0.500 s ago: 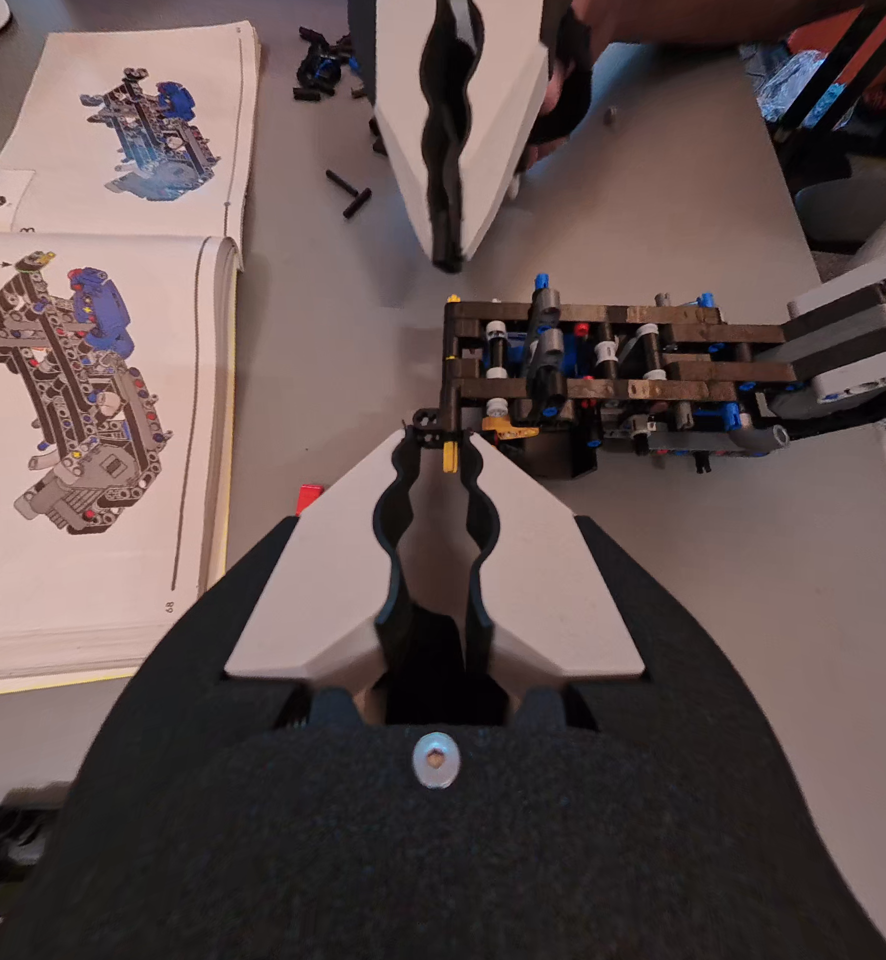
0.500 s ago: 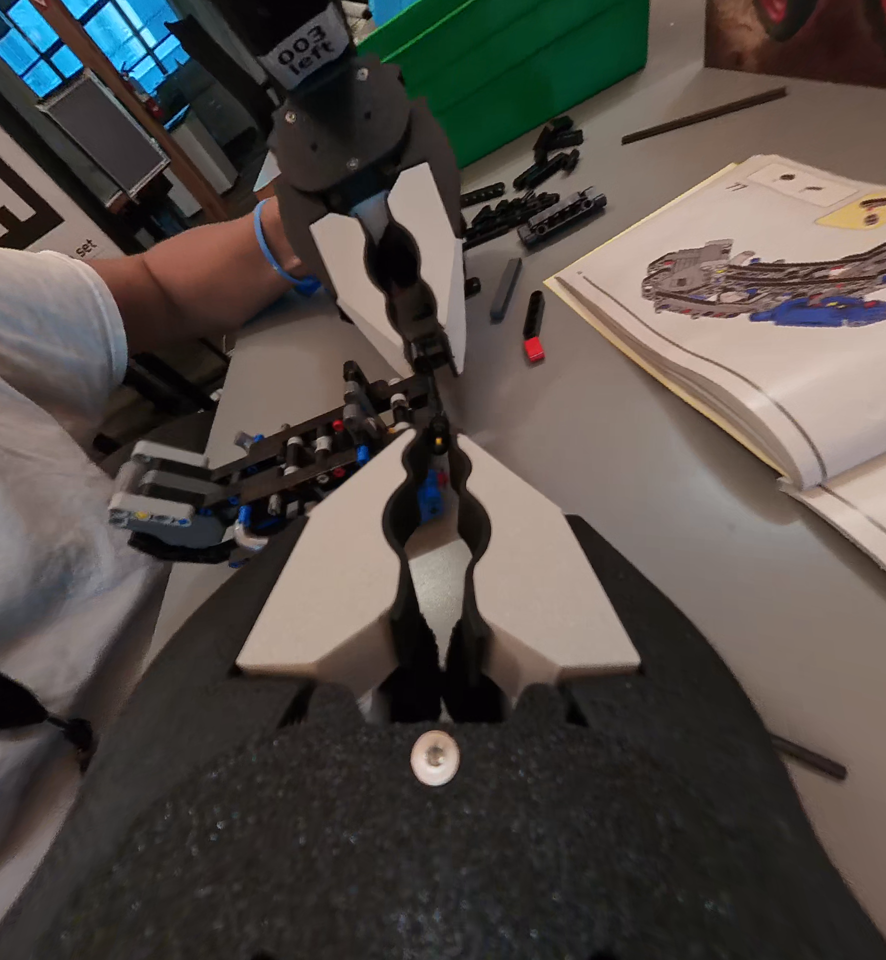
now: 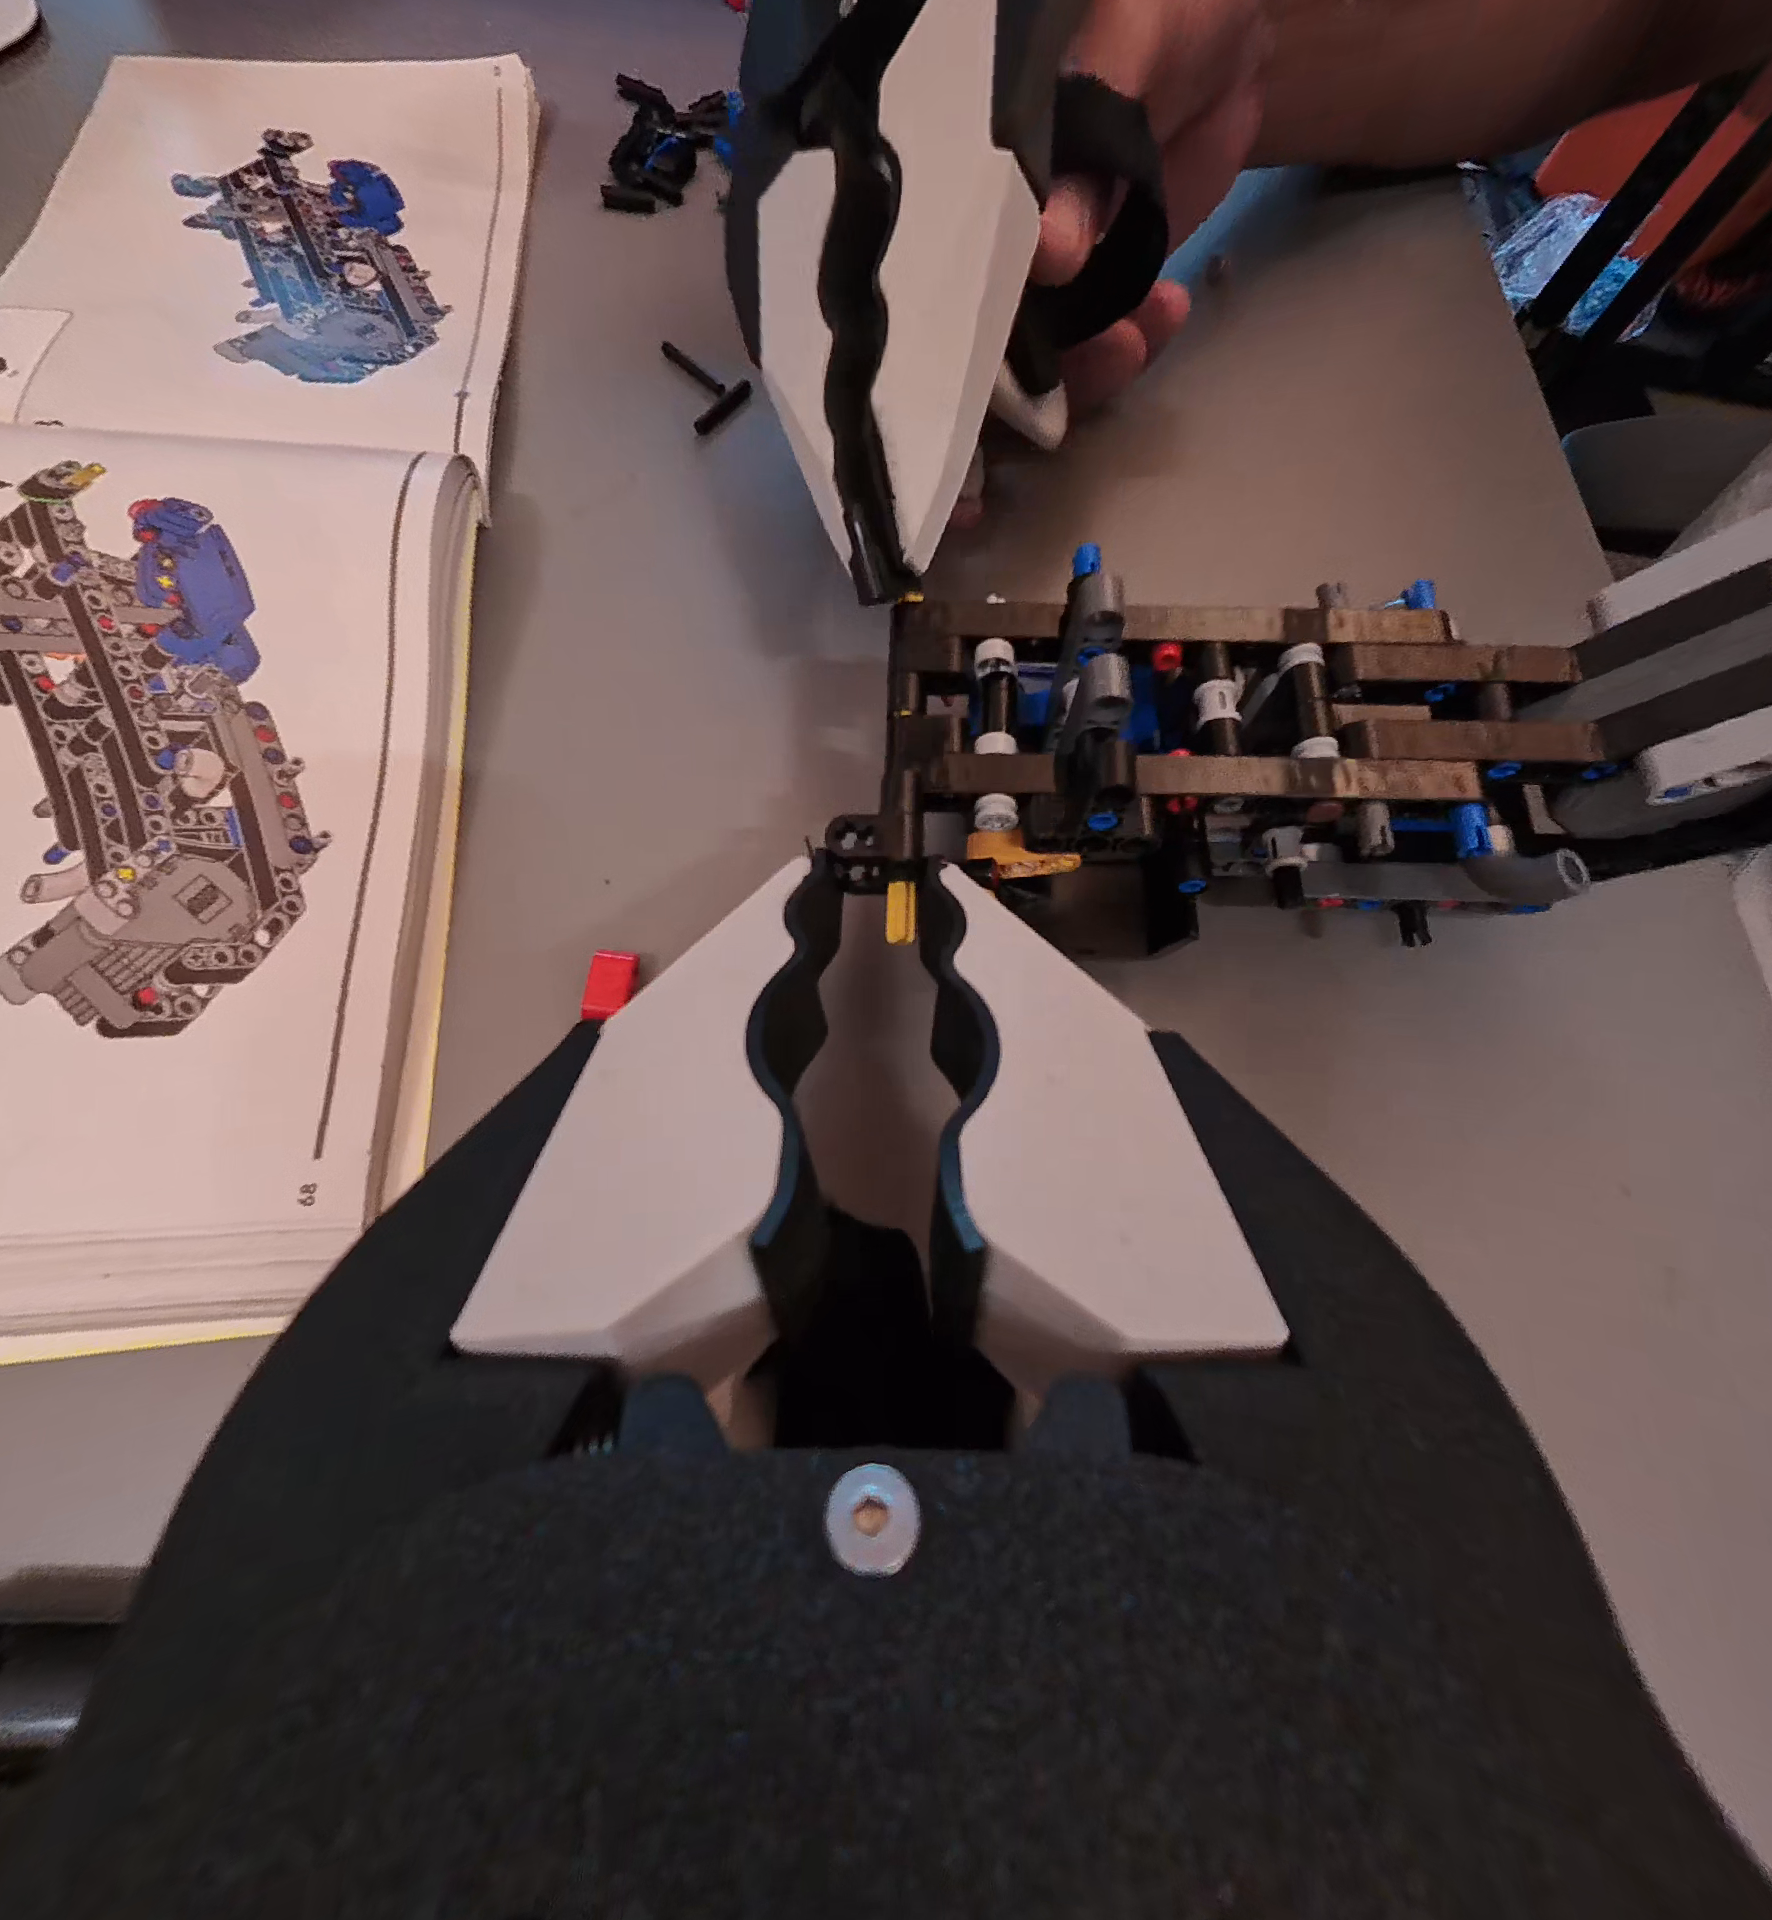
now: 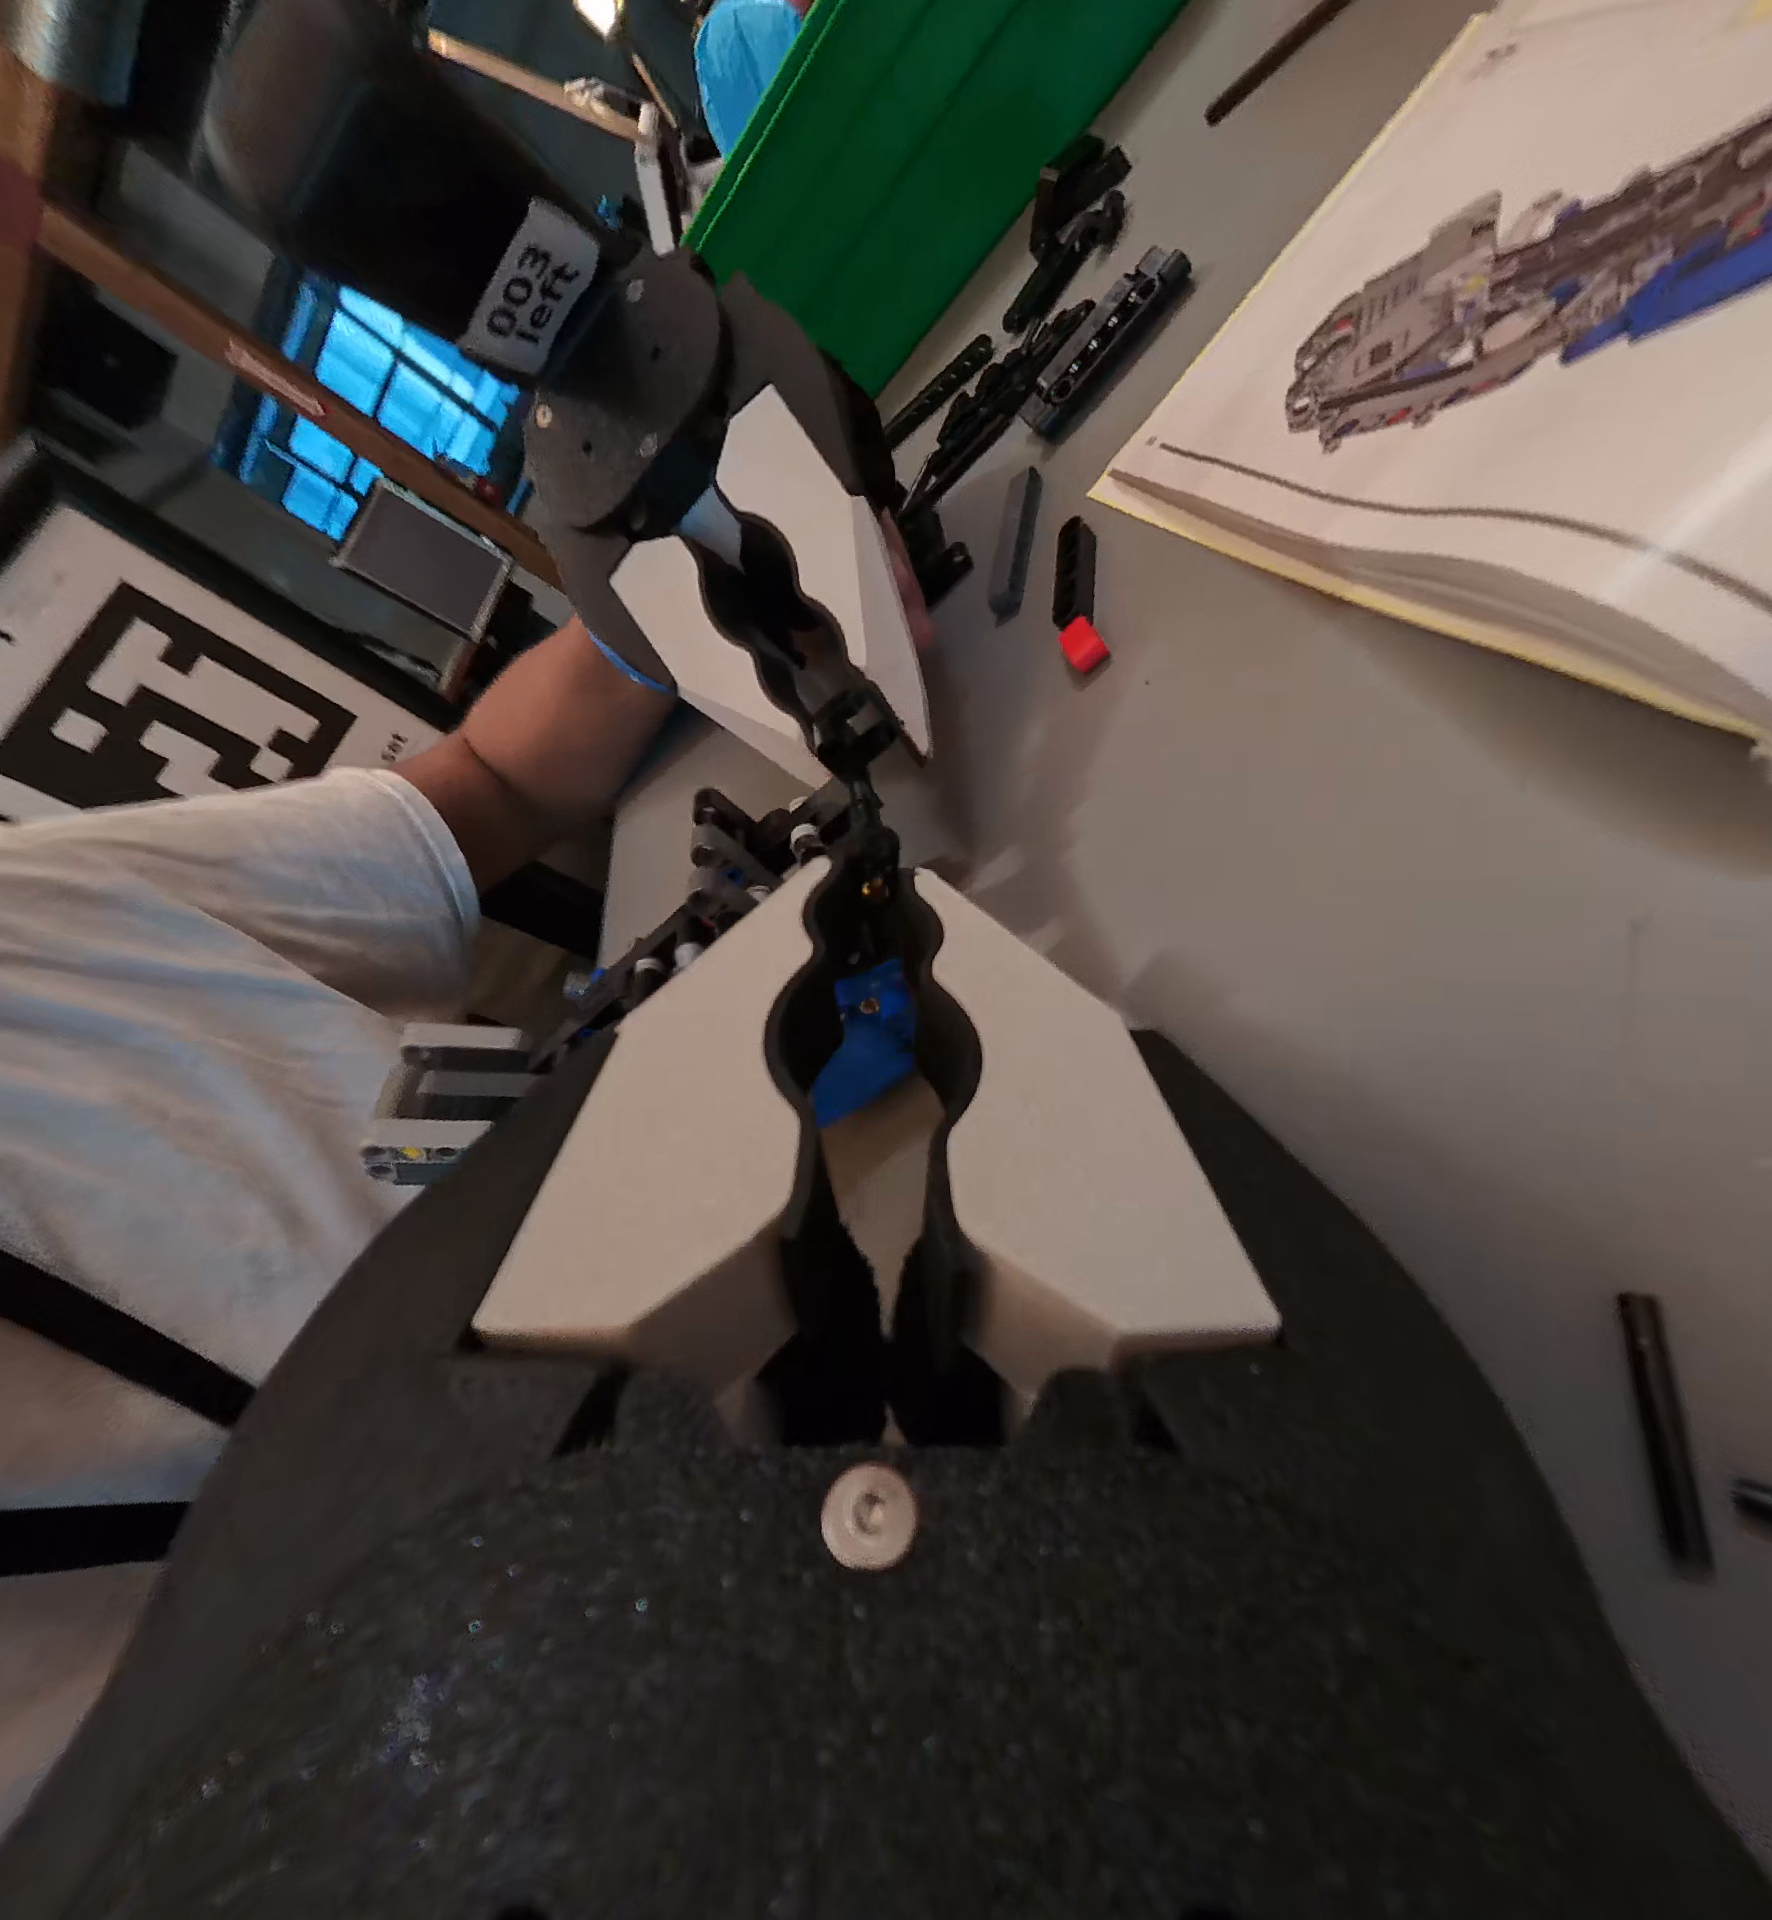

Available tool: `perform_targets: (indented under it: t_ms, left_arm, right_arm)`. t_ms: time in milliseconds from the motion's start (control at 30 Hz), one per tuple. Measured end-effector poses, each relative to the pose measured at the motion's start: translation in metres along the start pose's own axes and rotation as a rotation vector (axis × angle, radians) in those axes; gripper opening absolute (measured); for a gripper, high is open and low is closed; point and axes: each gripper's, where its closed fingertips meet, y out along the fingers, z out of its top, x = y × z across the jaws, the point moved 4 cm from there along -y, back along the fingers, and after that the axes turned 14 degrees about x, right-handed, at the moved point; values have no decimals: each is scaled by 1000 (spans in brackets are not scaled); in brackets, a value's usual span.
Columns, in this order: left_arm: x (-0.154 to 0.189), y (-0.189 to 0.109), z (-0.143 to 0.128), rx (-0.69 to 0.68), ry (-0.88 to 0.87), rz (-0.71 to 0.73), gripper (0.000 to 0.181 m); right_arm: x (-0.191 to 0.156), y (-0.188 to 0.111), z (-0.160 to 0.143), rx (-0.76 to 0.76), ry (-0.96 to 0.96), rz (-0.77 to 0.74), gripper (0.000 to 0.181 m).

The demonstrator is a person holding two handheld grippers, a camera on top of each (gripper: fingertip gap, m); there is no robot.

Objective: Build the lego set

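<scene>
The lego model [image 3: 1225,774], a long frame of black beams with blue, grey and red pins, lies on the grey table [image 3: 1277,1143]. My left gripper [image 3: 877,873] is shut on a black connector with a yellow axle [image 3: 898,912] at the model's near left corner. My right gripper [image 3: 882,582] comes down from above, its tips closed at the model's far left corner. In the right wrist view my right gripper [image 4: 866,883] pinches that black corner; a blue part [image 4: 866,1039] shows between its fingers. The left gripper [image 4: 861,727] holds the connector just beyond, and the model [image 4: 716,842] runs left.
An open instruction booklet [image 3: 186,779] lies left of the model, and shows in the right wrist view [image 4: 1484,364]. A small red piece [image 3: 610,982] lies by it. Loose black parts [image 4: 1069,343] lie near a green bin [image 4: 913,156]. Black axles [image 4: 1661,1423] lie near right. A person's white sleeve [image 4: 186,987] is at left. The left gripper's tips are roughly 6 cm from the right gripper's.
My right gripper has come down onto the model's far left corner and has rolled to one side. My left gripper has stayed on the black connector.
</scene>
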Motion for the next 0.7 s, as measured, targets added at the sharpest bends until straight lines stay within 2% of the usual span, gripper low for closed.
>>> perform_targets:
  t_ms: [433,600,700]
  left_arm:
    - [-1,-2,-7,-48,-19,-2,12]
    - [3,-2,-6,-78,26,6,11]
    - [4,-4,-5,-95,55,19,11]
  right_arm:
    - [-7,1,-12,143,199,-98,6]
    - [-18,4,-18,181,176,-90,6]
    - [-24,-2,-12,200,25,-66,6]
